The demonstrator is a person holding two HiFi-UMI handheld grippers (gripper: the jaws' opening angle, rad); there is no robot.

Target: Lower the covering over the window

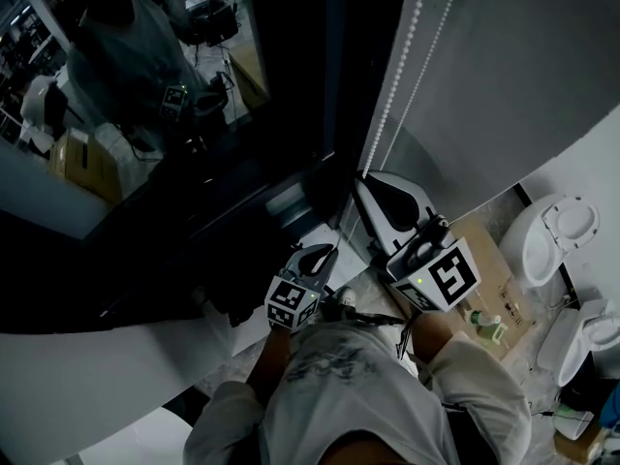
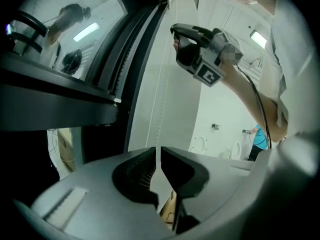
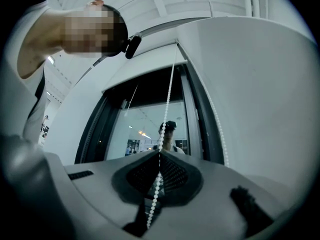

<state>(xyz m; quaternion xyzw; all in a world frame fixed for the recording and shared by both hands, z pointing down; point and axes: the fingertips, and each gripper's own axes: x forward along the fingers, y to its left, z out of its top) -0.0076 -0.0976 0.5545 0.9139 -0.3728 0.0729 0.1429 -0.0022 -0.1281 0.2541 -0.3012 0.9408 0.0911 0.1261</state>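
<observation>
The right gripper (image 3: 160,154) is clamped on the bead chain (image 3: 168,99), while the left gripper (image 2: 159,151) sits lower, jaws all but together on nothing. The chain runs up beside the window (image 1: 145,95), its glass bare, with the grey blind (image 1: 504,76) to its right. The grip looks made. Next likely comes a steady downward pull, provided this strand lowers the blind.
</observation>
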